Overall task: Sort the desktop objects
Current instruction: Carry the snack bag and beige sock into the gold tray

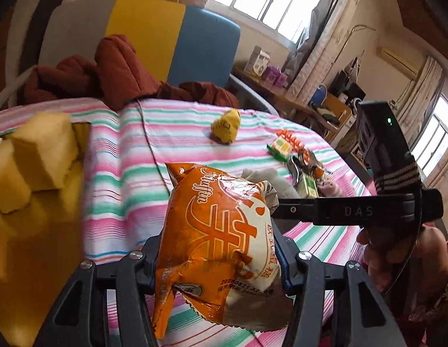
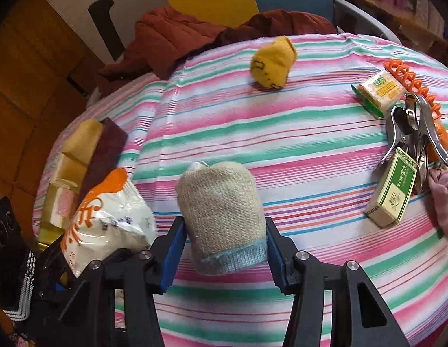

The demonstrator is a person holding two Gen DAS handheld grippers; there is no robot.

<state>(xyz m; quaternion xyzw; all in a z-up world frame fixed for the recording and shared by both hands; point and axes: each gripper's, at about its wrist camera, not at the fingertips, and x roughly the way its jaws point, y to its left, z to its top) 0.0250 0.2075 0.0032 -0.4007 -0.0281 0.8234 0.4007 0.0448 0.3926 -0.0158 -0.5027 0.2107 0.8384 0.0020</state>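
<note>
My left gripper (image 1: 221, 263) is shut on an orange and white muffin packet (image 1: 215, 243) and holds it above the striped tablecloth (image 1: 122, 156). The packet (image 2: 108, 225) and left gripper also show at the lower left of the right wrist view. My right gripper (image 2: 224, 251) is shut on a rolled beige sock with a blue cuff (image 2: 221, 217), just above the cloth (image 2: 281, 133). A rolled yellow sock (image 2: 273, 63) lies further back; it also shows in the left wrist view (image 1: 226, 125).
At the right lie a green and white snack packet (image 2: 380, 89), an orange comb (image 2: 411, 81), metal clips (image 2: 411, 133), a green box (image 2: 394, 193) and a pink cloth (image 2: 443, 199). A yellow tray with sponge blocks (image 1: 36, 156) stands at the left. A red jacket (image 1: 114, 72) lies behind.
</note>
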